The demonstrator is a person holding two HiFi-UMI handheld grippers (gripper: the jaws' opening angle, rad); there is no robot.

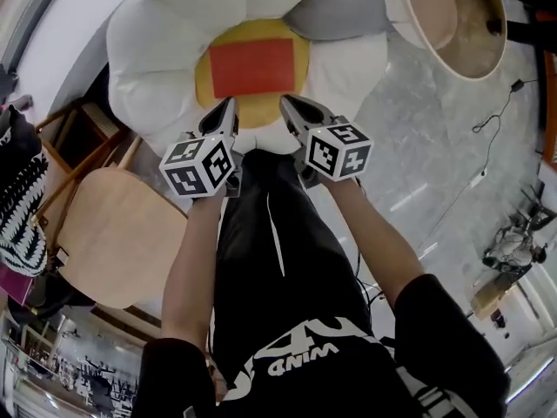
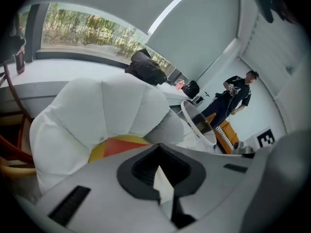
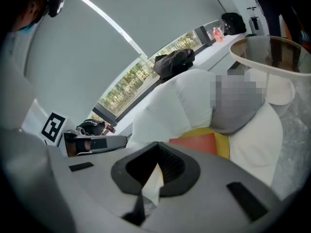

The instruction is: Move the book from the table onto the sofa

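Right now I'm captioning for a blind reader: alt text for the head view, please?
A red book lies flat on the yellow centre of a white flower-shaped sofa. Nearer the camera, a person in black holds the left tongs and right tongs side by side, both shut and empty.

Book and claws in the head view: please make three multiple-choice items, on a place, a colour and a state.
1. Where does the book lie?
A) on the yellow centre of the flower-shaped sofa
B) on the wooden chair
C) on the floor
2. What colour is its cover?
A) blue
B) orange-red
C) green
3. How are the left claw and right claw?
A) both shut, empty
B) shut on the book
C) wide open
Answers: 1A, it lies flat on the yellow patch; 2B, plain orange-red; 3A, each claw's jaws meet, nothing between.
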